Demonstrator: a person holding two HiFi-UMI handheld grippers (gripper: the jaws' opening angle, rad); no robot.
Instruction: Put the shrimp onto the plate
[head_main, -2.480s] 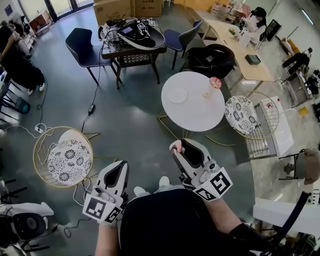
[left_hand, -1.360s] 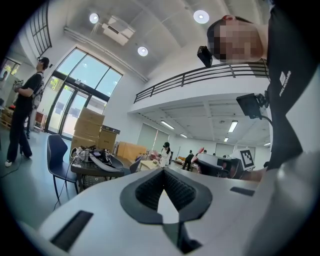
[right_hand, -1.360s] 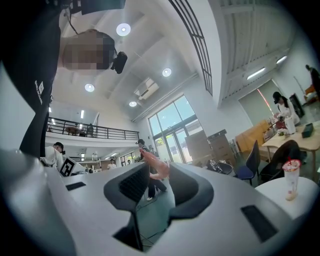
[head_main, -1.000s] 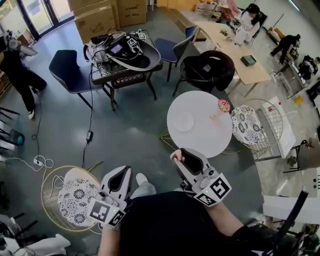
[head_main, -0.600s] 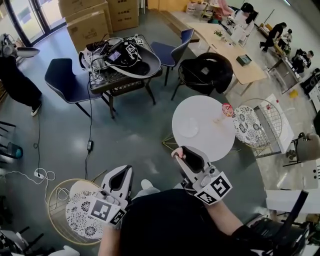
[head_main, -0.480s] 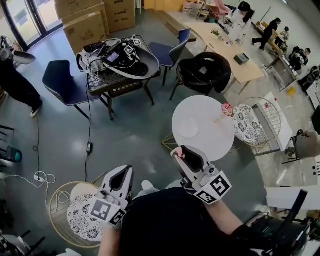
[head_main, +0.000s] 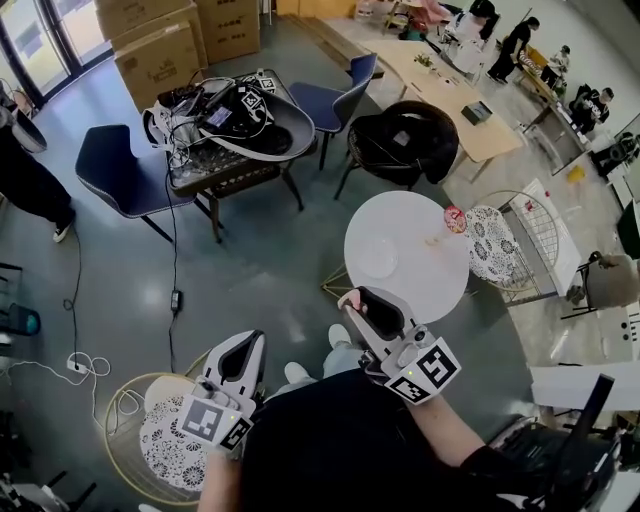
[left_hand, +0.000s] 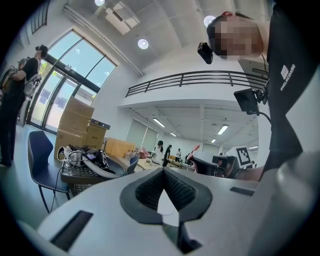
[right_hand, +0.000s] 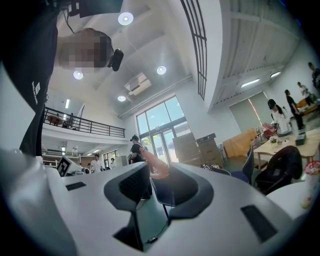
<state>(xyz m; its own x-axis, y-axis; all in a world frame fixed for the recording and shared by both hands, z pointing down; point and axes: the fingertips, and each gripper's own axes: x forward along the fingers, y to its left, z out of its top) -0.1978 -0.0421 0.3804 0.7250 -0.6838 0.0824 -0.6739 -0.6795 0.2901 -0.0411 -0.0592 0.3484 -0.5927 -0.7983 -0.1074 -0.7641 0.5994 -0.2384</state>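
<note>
Now, shrimp (head_main: 351, 297) pinched, near table (head_main: 420, 215) edge

Place: open office hall | long desk (head_main: 452, 88), stacked cartons (head_main: 160, 58), cable-strewn table (head_main: 245, 172) (mezzanine railing (left_hand: 200, 77) above)

The person held both grippers low in front of the torso, jaws pointing forward, away from the body. The left gripper (head_main: 243, 343) sat at the person's left, its jaws closed on each other with nothing between them, its marker cube nearest the bare left forearm (head_main: 214, 482). The right gripper (head_main: 358, 302) was held further forward, tips angled leftward, its jaws pinching a pink shrimp (head_main: 348, 296) at their tips, with the right forearm (head_main: 440, 432) behind it
</note>
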